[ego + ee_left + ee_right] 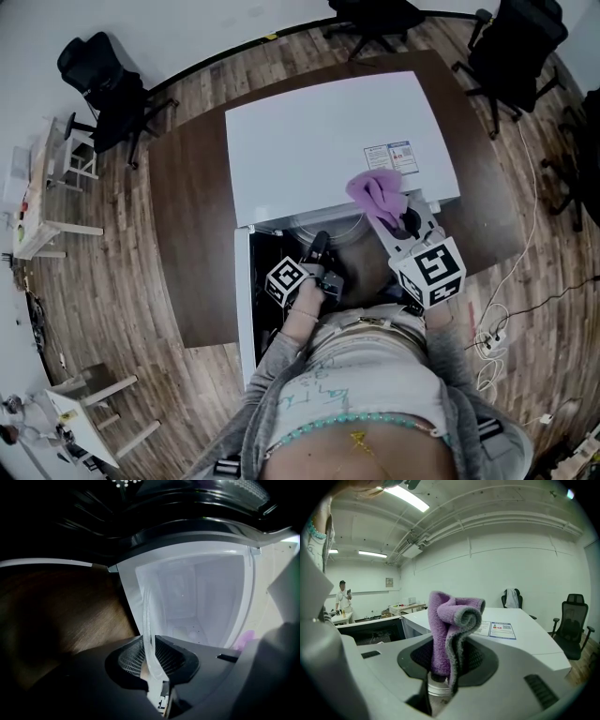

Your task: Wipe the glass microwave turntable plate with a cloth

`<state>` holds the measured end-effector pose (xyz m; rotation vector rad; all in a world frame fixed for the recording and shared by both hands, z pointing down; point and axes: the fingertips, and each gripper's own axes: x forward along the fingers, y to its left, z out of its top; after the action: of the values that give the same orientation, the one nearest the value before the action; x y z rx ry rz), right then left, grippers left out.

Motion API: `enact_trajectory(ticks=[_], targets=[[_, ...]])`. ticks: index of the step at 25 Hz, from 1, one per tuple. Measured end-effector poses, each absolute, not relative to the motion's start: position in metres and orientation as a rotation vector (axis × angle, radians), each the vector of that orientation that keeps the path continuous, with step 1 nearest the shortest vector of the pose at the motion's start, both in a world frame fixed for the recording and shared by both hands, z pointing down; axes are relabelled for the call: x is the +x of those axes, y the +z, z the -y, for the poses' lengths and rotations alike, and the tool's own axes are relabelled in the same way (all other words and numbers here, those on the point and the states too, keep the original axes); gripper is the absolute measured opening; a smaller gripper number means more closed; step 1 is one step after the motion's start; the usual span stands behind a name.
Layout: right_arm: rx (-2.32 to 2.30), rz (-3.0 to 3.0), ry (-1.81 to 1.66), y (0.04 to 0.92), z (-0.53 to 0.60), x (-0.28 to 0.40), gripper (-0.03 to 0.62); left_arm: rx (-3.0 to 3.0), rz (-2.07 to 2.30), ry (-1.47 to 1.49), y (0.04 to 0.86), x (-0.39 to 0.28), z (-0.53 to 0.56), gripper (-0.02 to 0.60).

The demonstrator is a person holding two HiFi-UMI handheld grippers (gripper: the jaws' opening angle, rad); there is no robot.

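Note:
The clear glass turntable plate [149, 620] stands on edge between the jaws of my left gripper [152, 660], which is shut on its rim. Behind it is the open white microwave cavity [201, 597]. In the head view the left gripper [319, 241] reaches into the microwave's front, where the plate [349, 246] shows only faintly. My right gripper [443, 667] is shut on a bunched purple cloth [450, 625] that sticks up from its jaws. In the head view the right gripper [400, 223] holds the cloth [375, 192] over the microwave's front right edge, beside the plate.
The white microwave [328, 141] sits on a brown table [187, 234], its door [246, 300] swung open at the left. A printed label [497, 630] lies on its top. Office chairs [511, 47] stand behind the table. A person [343, 595] stands far off.

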<state>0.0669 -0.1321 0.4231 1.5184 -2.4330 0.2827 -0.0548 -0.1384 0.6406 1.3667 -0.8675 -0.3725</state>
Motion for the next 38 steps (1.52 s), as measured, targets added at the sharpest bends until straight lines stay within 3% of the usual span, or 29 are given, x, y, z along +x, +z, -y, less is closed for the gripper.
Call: enact_trajectory(ticks=[22,38], targets=[[1.374,2.397,0.230,0.437,0.101,0.056,0.114,1.391,0.848,-0.353,0.648,-0.049,0.099,0.066],[1.041,2.137,0.112,0.503,0.106,0.028,0.114,1.413,0.821,-0.339,0.651,-0.047,0.099,0.066]])
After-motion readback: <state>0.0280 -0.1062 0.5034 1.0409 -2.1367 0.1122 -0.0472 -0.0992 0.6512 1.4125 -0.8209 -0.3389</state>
